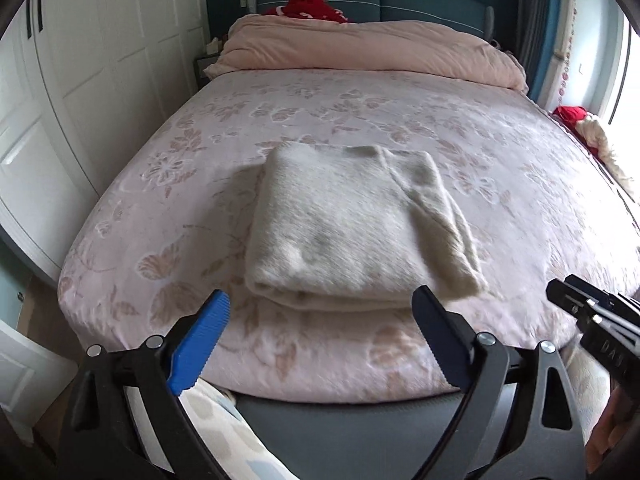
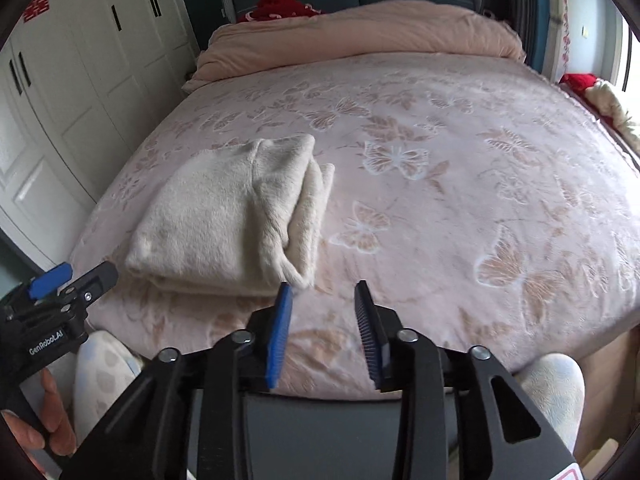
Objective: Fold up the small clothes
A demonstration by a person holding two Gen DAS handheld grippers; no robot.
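Cream fleecy garment (image 1: 352,220), folded square, lies near the bed's (image 1: 480,128) front edge; soft, light, floppy; pinch its thick folded edge; your left gripper (image 1: 320,320) and right gripper (image 2: 324,304) gape empty.

Folded garment (image 1: 356,224) on bed (image 1: 500,184), frame centre; duvet (image 1: 372,46) behind, upper centre; wardrobe (image 1: 88,52) left; L gripper (image 1: 322,304) below garment.

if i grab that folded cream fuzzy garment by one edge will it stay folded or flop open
Likely flop open: the cream garment is soft, fuzzy fabric in loose stacked layers, with nothing pinning them. It probably drags rather than slides if pushed, since both it and the plush bedspread look napped. It seems light for its bulk, so lifting from underneath should keep the fold better.
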